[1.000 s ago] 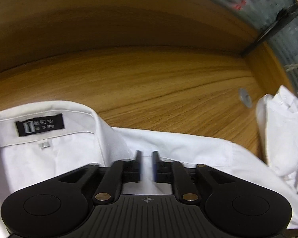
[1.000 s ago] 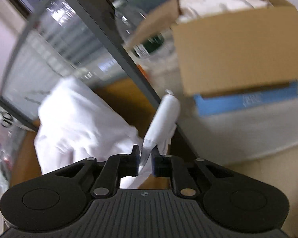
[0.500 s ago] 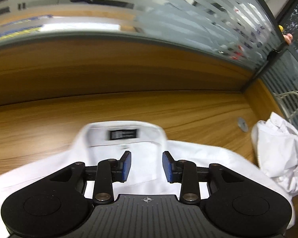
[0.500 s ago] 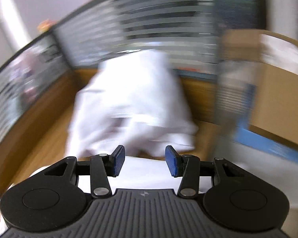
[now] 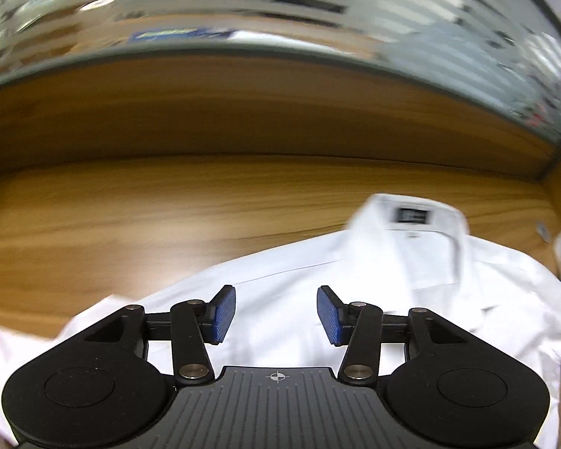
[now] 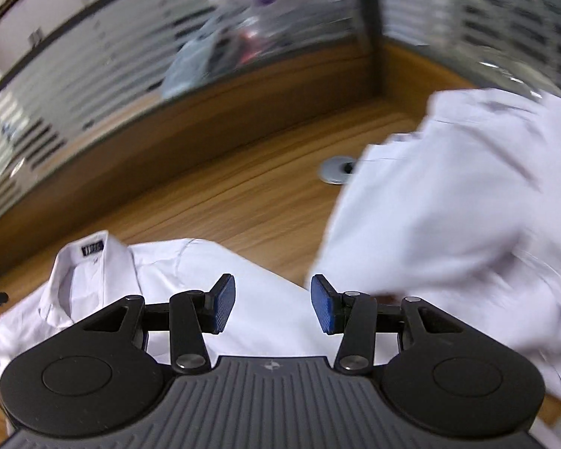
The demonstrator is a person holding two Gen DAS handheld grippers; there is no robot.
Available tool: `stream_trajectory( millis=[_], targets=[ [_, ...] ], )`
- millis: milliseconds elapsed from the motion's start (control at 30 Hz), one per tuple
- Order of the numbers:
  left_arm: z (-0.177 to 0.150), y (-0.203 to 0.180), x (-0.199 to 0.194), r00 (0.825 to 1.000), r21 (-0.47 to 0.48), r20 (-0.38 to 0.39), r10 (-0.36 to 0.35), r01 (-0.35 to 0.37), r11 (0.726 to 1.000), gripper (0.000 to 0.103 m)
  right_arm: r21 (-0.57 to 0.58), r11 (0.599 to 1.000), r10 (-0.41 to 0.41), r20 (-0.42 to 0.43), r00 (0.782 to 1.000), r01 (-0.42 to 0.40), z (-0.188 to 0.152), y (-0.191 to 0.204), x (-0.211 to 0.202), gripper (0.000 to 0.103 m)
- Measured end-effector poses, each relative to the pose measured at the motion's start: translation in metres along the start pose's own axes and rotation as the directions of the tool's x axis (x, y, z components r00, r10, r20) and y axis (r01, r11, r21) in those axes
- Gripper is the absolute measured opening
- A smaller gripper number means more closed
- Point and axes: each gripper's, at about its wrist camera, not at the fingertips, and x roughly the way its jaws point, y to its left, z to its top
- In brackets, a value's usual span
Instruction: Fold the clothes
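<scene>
— Surface?
— Wooden table [image 5: 138,224], warm brown grain, raised wooden back edge with striped glass above.
— Items lying on it?
— One white shirt [image 5: 310,273], spread flat, collar up, dark label showing. One crumpled heap of white clothes [image 6: 467,202], near the corner. One round grey grommet [image 6: 336,169], just beside that heap.

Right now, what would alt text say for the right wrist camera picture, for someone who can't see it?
An open two-finger gripper with blue pads hovers over a white shirt spread on a wooden table, its collar and dark label to the left. A crumpled pile of white clothes lies to the right, blurred, with striped glass walls behind.
</scene>
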Motion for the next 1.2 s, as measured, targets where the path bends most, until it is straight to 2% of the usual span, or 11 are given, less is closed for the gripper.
stream_trajectory(
  millis=[233, 367, 500, 700, 767, 900, 933, 967, 1033, 1100, 1200],
  targets=[
    [0.002, 0.054, 0.018, 0.997, -0.129, -0.042, 0.063, -0.068, 0.989, 0.052, -0.155, 0.987, 0.015, -0.090, 0.996, -0.029, 0.029, 0.039, 0.074, 0.051],
    [0.003, 0.066, 0.039, 0.992, -0.127, -0.083, 0.091, -0.101, 0.987, 0.052, -0.224, 0.974, 0.011, -0.142, 0.990, -0.043, 0.037, 0.057, 0.113, 0.051],
    [0.004, 0.066, 0.057, 0.988, -0.098, -0.103, 0.111, -0.121, 0.988, 0.054, -0.278, 0.959, -0.001, -0.194, 0.981, -0.054, 0.041, 0.069, 0.145, 0.059],
    [-0.002, 0.082, 0.057, 0.980, -0.098, -0.088, 0.179, -0.188, 0.977, 0.055, -0.347, 0.936, -0.033, -0.244, 0.969, -0.056, 0.039, 0.079, 0.169, 0.059],
    [-0.005, 0.087, 0.054, 0.978, -0.108, -0.085, 0.188, -0.197, 0.974, 0.055, -0.345, 0.936, -0.027, -0.257, 0.966, -0.065, 0.038, 0.081, 0.173, 0.056],
    [-0.013, 0.093, 0.049, 0.976, -0.102, -0.074, 0.205, -0.212, 0.972, 0.057, -0.342, 0.936, -0.017, -0.283, 0.959, -0.084, 0.035, 0.085, 0.179, 0.033],
    [-0.015, 0.092, 0.048, 0.975, -0.086, -0.070, 0.211, -0.216, 0.973, 0.053, -0.341, 0.936, -0.015, -0.289, 0.957, -0.088, 0.034, 0.087, 0.180, 0.025],
    [-0.017, 0.088, 0.047, 0.974, -0.061, -0.063, 0.217, -0.221, 0.973, 0.047, -0.339, 0.936, -0.012, -0.291, 0.957, -0.091, 0.034, 0.089, 0.181, 0.022],
    [-0.021, 0.083, 0.046, 0.975, -0.032, -0.046, 0.218, -0.219, 0.975, 0.007, -0.339, 0.937, -0.018, -0.290, 0.957, -0.085, 0.034, 0.091, 0.180, 0.015],
    [-0.024, 0.083, 0.044, 0.976, -0.050, -0.037, 0.213, -0.215, 0.975, 0.005, -0.342, 0.938, -0.040, -0.279, 0.959, -0.060, 0.033, 0.093, 0.179, 0.001],
    [-0.030, 0.078, 0.042, 0.970, -0.058, 0.010, 0.243, -0.242, 0.969, 0.004, -0.337, 0.941, -0.045, -0.252, 0.967, -0.044, 0.033, 0.093, 0.174, 0.001]
  ],
)
